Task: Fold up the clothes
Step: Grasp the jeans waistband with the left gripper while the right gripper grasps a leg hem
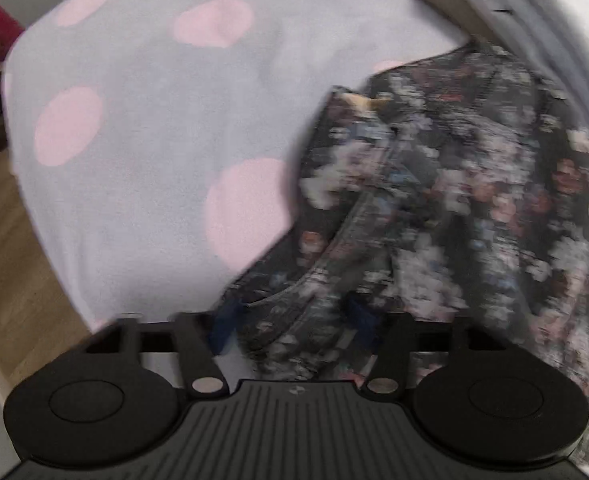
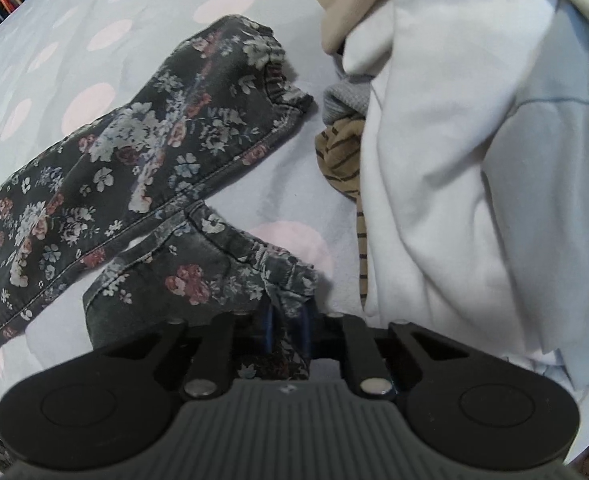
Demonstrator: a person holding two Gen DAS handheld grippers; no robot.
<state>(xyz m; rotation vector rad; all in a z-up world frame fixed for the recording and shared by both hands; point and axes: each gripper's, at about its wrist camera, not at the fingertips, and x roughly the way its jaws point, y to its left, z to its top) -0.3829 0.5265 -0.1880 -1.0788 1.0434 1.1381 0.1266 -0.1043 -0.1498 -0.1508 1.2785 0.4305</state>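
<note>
Dark floral trousers (image 2: 142, 152) stretch leftward from the right gripper (image 2: 286, 328), jaws clenched on a cuff; left gripper (image 1: 294, 328) grips their other end.

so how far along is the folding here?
Early. Nothing looks folded yet. In hand: both grippers grip the floral trousers. The right gripper pinches a leg cuff, while the left gripper holds a bunch of the same fabric; the legs lie spread apart on the dotted sheet. Left: folding the trousers, then the heap beside them, with a white garment and a striped top still crumpled.
</note>
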